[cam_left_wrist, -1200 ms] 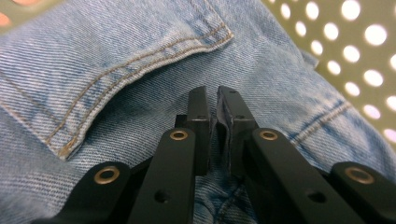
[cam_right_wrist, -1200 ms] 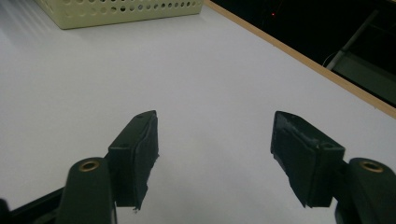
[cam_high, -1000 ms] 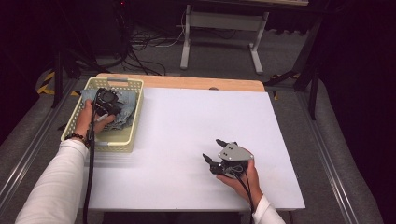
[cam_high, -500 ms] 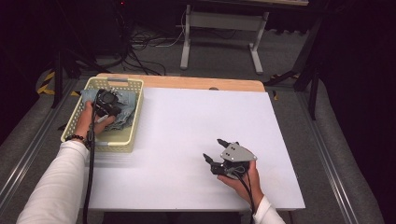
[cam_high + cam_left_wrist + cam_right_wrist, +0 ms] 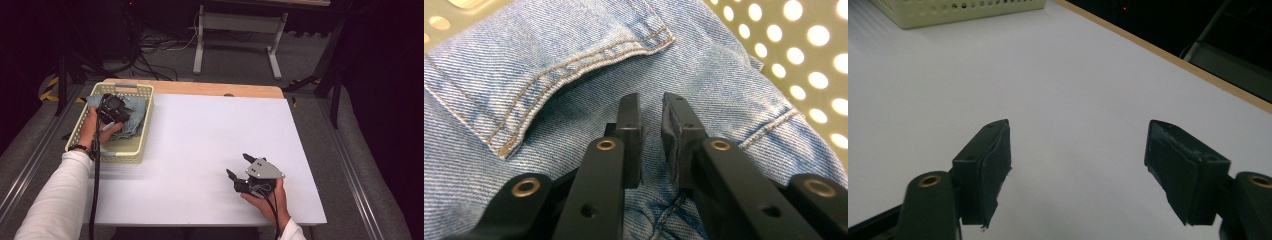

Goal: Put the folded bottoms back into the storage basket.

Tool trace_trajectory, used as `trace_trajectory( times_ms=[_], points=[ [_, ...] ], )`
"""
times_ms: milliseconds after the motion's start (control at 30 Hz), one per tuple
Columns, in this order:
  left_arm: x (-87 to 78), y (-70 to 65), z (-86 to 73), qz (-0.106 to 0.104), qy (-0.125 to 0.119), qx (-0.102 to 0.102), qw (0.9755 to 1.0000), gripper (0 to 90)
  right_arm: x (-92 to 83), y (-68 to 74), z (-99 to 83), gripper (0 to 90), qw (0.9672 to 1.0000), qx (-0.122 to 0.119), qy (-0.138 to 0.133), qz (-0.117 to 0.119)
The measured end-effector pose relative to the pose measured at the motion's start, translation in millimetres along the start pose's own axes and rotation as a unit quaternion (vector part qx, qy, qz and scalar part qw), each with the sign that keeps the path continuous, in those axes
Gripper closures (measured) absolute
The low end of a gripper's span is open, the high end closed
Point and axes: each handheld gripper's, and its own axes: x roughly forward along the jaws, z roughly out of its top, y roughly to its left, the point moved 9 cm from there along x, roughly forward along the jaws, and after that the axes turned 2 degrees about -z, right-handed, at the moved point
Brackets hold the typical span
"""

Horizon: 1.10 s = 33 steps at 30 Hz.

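I'm looking down on the white table (image 5: 210, 150), taking up most of the high view, wooden edge running along its far side. The pale yellow basket (image 5: 142, 131) is sitting at the table's left far corner, perforated walls, and the blue jeans (image 5: 135, 112) are lying bunched inside it, filling the far part. In the left gripper view the jeans (image 5: 549, 75) are spreading right under the camera, pocket stitching showing, basket wall (image 5: 804, 45) off to the upper right.

My left arm, white sleeve (image 5: 55, 200), is reaching up the left side and over the near rim of the basket, hand curled round the left gripper (image 5: 114, 109), which is pointing down into the jeans. In the left gripper view the left gripper (image 5: 651, 122) is resting its tips on the denim, jaws narrow with a slim gap; they have just been opening a little, and I'm not seeing any fold pinched between the pads.

My right hand (image 5: 265, 192) is sitting near the table's near edge, well apart from the basket, holding the right gripper (image 5: 239, 166) low, pointing toward the far left. In the right gripper view the right gripper (image 5: 1078, 165) is standing wide, nothing between the pads, bare table below, basket (image 5: 958, 12) far off at the top left.

Cables are trailing on the floor beyond the table.
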Motion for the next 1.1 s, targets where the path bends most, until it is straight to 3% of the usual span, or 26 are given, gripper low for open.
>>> trace_trajectory(
  times_ms=[233, 367, 500, 633, 833, 900, 1100],
  points=[
    [-8.3, 0.5, 3.2, 0.001, -0.027, -0.008, 0.9996, 73.0, -1.1, 0.2, -7.1, 25.8, 0.9999, 0.005, 0.009, 0.002],
    [-15.1, 2.4, 3.9, 0.012, -0.049, -0.017, 0.9986, 68.1, -1.6, -1.1, -6.8, 25.6, 0.9999, 0.009, 0.005, 0.003],
    [-23.4, 4.9, 7.8, 0.012, -0.082, -0.035, 0.9959, 59.6, 0.5, 1.7, -8.9, 25.6, 0.9998, 0.012, 0.009, 0.011],
    [-32.2, 1.2, 14.4, -0.001, -0.122, -0.053, 0.9911, 45.9, 1.8, 5.1, -8.0, 25.6, 0.9998, 0.008, 0.008, 0.016],
    [-36.9, -3.8, 17.8, 0.002, -0.131, -0.044, 0.9904, 34.6, 3.4, 5.6, -8.7, 25.6, 0.9997, 0.01, 0.01, 0.018],
    [-39.1, -4.8, 20.5, 0.004, -0.144, -0.051, 0.9883, 31.2, 3.1, 5.1, -8.3, 25.6, 0.9998, 0.011, 0.008, 0.017],
    [-41.7, -9.4, 24.3, -0.003, -0.155, -0.056, 0.9863, 20.7, 2.5, 3.3, -7.9, 25.4, 0.9998, 0.015, 0.005, 0.014]
  ],
)
